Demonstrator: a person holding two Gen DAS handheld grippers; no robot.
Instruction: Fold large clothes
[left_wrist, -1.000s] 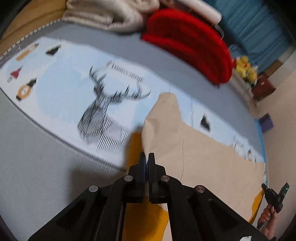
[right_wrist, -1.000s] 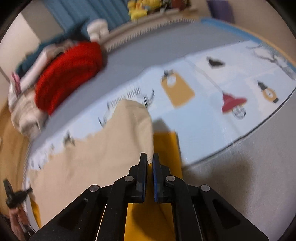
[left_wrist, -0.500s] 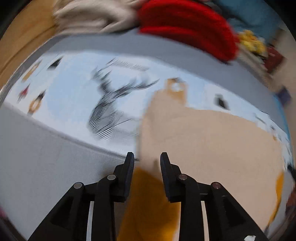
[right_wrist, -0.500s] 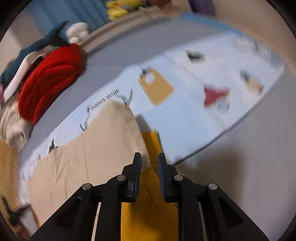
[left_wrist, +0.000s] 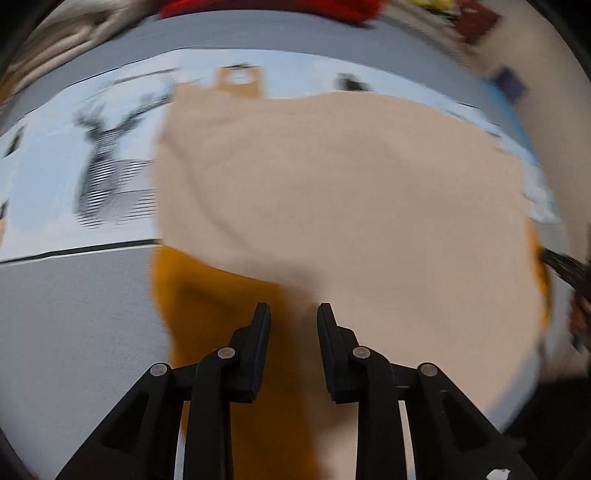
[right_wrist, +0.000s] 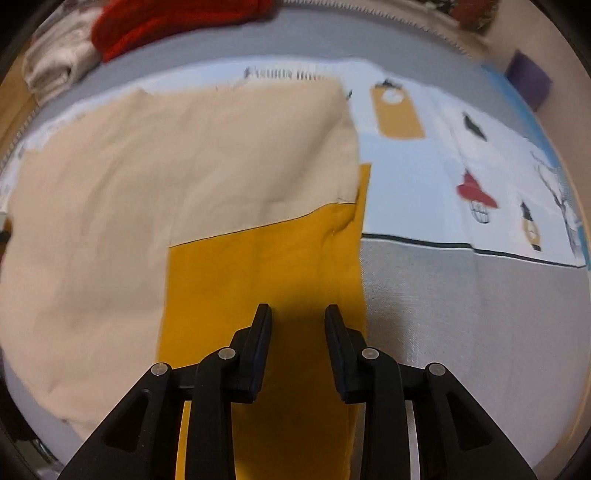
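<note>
Scene: 2 wrist views are looking steeply down on a beige-and-mustard garment (right_wrist: 207, 177) that is lying flat on a printed blue-and-grey bed cover (right_wrist: 461, 295)
Garment: the beige layer is lying folded over the mustard layer, leaving a mustard strip showing along the near edge in both views
Left hand-held gripper (left_wrist: 291, 314): its jaws are standing apart with nothing pinched; they have just been opening, and only cloth lying below is showing in the gap
Right hand-held gripper (right_wrist: 297, 314): its jaws are likewise standing apart and have just been opening further; the mustard strip (right_wrist: 266, 280) is lying under the gap, not clamped
Key relation: the garment is spreading ahead of and beneath both hand-held grippers, its long axis running across from one to the other
Left side: the left hand-held gripper is sitting over the boundary where beige is meeting mustard, near the garment's left end
Right side: the right hand-held gripper is sitting over bare mustard just inside the garment's right edge, with grey cover beside it
Nearer hand: neither is clearly nearer; each is serving its own end
Judgement: a fold is looking just released, and the next grasp is likely needing both near corners
Background: a red knit (right_wrist: 177, 22) and pale folded cloth (right_wrist: 55, 62) are lying well apart at the far side
</note>
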